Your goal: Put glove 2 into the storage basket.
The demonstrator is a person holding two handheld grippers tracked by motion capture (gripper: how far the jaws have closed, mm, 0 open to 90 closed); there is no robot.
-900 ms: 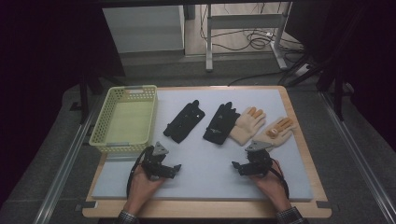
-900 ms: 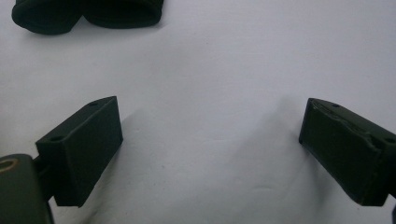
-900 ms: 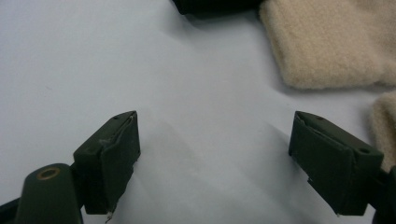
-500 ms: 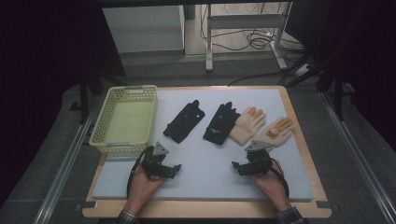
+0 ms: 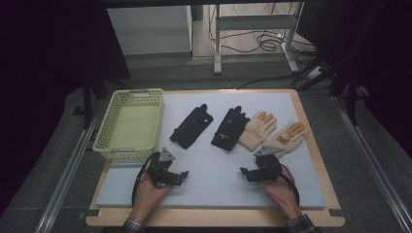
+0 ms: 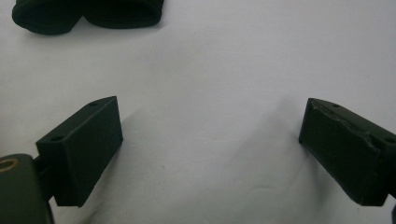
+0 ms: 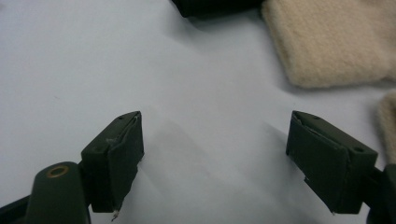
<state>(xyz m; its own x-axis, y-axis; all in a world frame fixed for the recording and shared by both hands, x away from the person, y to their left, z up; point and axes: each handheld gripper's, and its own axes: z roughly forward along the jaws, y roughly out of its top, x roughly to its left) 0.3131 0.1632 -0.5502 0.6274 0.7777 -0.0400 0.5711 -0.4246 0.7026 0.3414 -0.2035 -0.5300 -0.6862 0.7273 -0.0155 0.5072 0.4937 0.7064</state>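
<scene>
Resting wide open and empty on the table, the left gripper [image 5: 180,174] and right gripper [image 5: 244,172] faced four gloves at twelve o'clock, the nearest cream knitted glove [image 5: 256,130] best pinched at its cuff.

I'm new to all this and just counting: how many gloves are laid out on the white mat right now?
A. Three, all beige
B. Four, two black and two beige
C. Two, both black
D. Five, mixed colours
B: two black gloves lie beside two beige gloves in a row on the white mat, right of the yellow basket.
</scene>
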